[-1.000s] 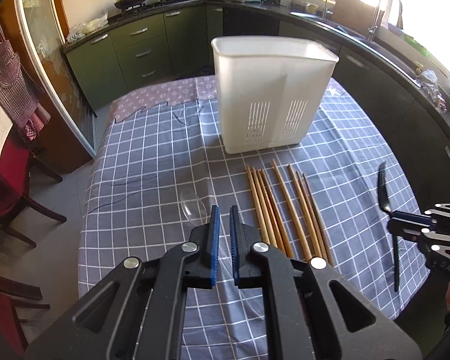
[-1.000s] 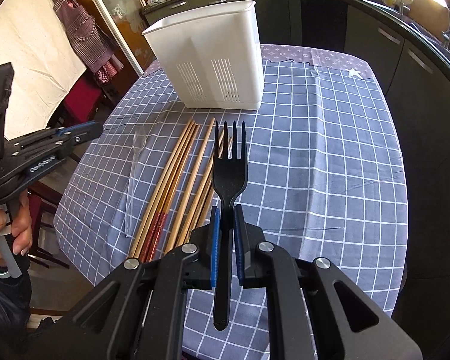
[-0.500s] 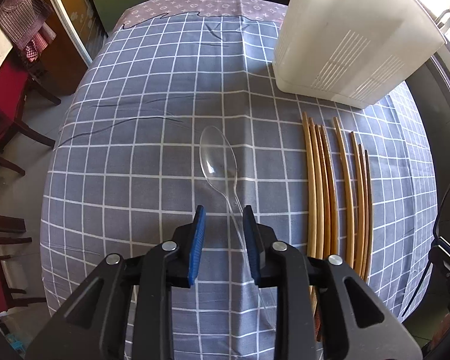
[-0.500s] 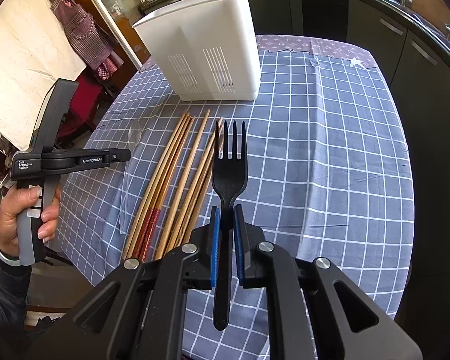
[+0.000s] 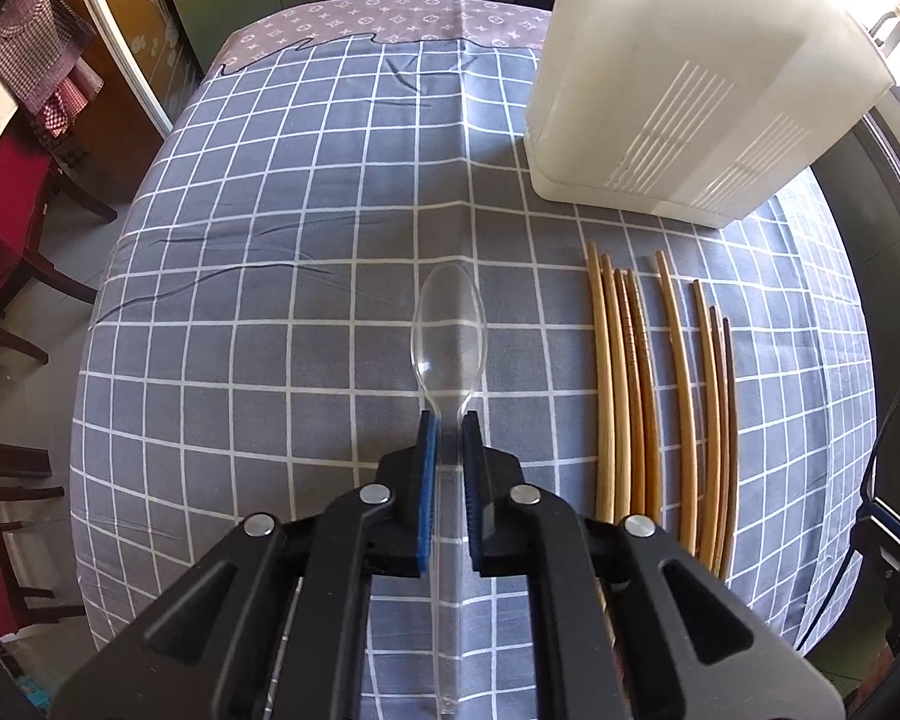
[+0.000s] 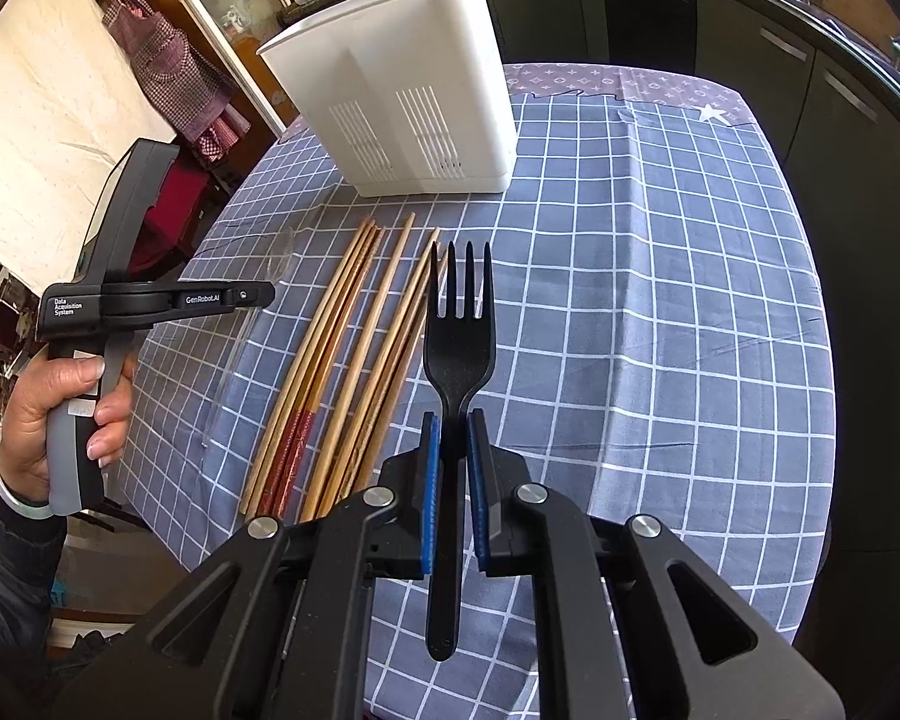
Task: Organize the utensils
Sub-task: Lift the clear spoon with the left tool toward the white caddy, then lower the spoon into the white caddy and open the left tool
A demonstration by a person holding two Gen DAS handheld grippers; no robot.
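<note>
Left tool (image 5: 447, 420) is sitting with its pads on both sides of the clear spoon's (image 5: 449, 336) handle, looks clamped on it, bowl pointing far toward the white bin (image 5: 678, 90). Right tool (image 6: 450, 420) is gripping the black fork (image 6: 459, 354) by the handle, tines pointing away, hovering over the checked surface (image 6: 660, 312). Chopsticks (image 6: 342, 354) are lying in a row between spoon and fork, near side of the bin.
</note>
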